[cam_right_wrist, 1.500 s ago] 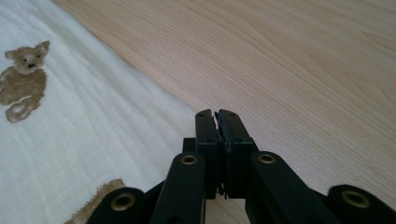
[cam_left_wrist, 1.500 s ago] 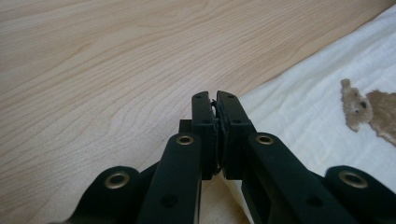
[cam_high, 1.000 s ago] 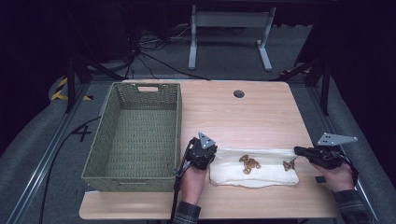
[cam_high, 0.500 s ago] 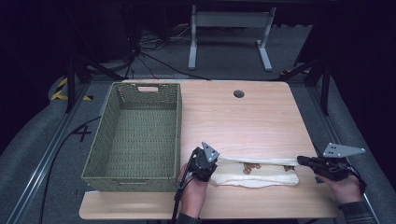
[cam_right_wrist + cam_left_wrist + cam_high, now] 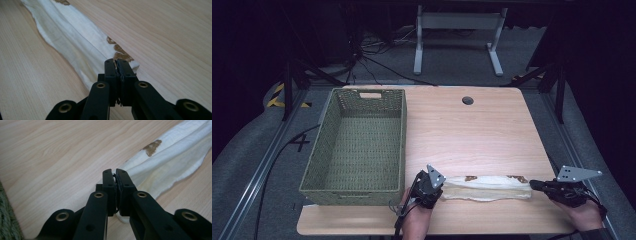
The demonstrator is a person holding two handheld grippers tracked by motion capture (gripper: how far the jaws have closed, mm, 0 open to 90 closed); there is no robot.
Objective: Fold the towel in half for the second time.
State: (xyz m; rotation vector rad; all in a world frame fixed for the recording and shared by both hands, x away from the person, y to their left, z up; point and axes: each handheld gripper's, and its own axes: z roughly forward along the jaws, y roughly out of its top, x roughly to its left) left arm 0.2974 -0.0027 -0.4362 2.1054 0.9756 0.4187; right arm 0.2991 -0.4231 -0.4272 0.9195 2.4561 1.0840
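A cloth (image 5: 487, 187) is seen lying near the front edge of the desk (image 5: 472, 130), folded into a long narrow strip that runs from side to side. It lies to the right of the basket (image 5: 357, 145) and apart from it. Brown patches show along its far edge.

The left gripper (image 5: 431, 182) is held at the strip's left end, and in the left gripper view its jaws are seen pressed together on the corner of the cloth (image 5: 172, 155), a thin edge of fabric being caught between them. The right gripper (image 5: 537, 186) is held at the right end; in the right gripper view the jaws are likewise closed on the corner of the cloth (image 5: 75, 32), just beside a brown patch (image 5: 120, 53). The strip is thus pinched at both ends and lies fairly straight between them.

The cloth is judged to be light, soft and limp: no shape would be kept by it once lifted, and the middle would sag if the ends were raised. It is not fragile and little force would be needed, though a thin pinched edge could slip out of the jaws if pulled hard. The best hold is judged to be at the corners, with all layers of the fold caught together, so that the fold is not lost when the strip is moved. Both ends should be carried evenly.
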